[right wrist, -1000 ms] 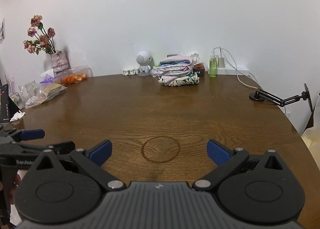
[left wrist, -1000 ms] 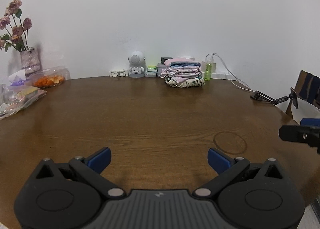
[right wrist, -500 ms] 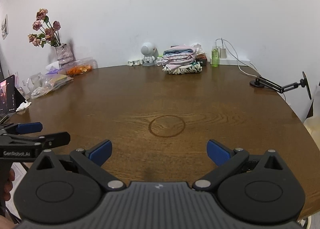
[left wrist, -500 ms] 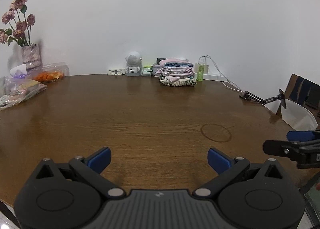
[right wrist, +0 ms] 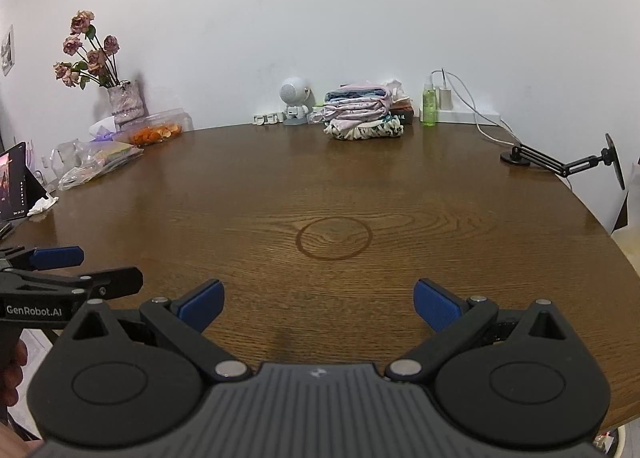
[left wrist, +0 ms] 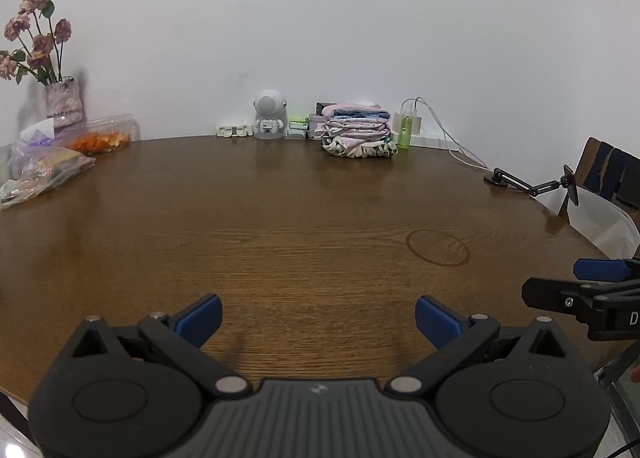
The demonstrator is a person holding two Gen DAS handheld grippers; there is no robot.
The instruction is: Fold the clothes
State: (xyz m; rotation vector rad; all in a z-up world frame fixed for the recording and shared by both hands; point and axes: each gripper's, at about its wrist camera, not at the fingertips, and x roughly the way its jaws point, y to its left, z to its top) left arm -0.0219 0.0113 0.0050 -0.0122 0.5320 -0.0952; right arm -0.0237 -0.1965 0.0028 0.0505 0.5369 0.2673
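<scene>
Both your grippers hold nothing; the left gripper [left wrist: 318,316] has its blue pads spread wide over bare wood, and the right gripper [right wrist: 318,300] stands just as wide, jaws parted above the near rim of the table [right wrist: 400,186]; each shows at the side of the other's view, well apart, so you have broad bare tabletop between and ahead of them; a dark ring mark [right wrist: 334,238] lies in the grain just beyond your right pads. The folded stack of clothes [left wrist: 358,132] sits at the far edge against the wall, well away from both grippers; beside it stand a small white robot figure [left wrist: 270,114] and a green bottle [left wrist: 404,132]. To your left, a vase of roses [right wrist: 124,98] and plastic bags [right wrist: 100,158] crowd that rim; to your right, a black clamp arm [right wrist: 560,162] reaches past the curved edge. Compared with a second ago, both grippers have drawn back toward you, so the near table edge now shows under them, and their opening is unchanged.
</scene>
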